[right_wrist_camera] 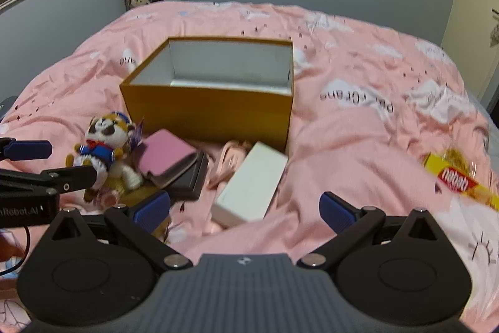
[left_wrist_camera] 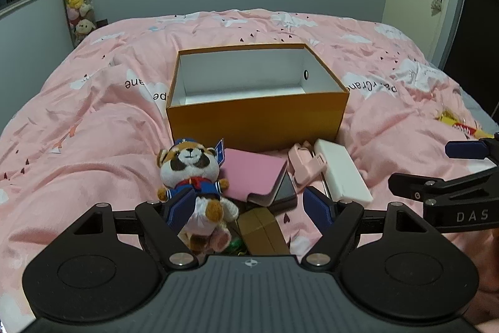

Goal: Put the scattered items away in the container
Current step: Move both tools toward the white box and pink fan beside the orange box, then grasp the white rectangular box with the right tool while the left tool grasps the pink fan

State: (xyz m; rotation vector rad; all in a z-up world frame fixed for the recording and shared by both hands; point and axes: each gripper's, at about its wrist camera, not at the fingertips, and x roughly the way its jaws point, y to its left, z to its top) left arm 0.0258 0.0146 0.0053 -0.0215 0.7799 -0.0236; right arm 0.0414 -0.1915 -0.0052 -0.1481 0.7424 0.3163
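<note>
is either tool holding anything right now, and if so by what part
Nothing is held. The left tool is open, its fingers either side of the plush toy without closing on it. The right tool is open over the pink duvet.

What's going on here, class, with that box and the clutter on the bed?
A person with a handheld gripper in each hand is tidying a pink bed. The orange box stands open and looks empty. In front of it lie a plush raccoon, a pink case, a white box and a yellow snack packet. The left gripper is open around the plush; the right gripper is open near the white box. Nothing is held yet.
</note>
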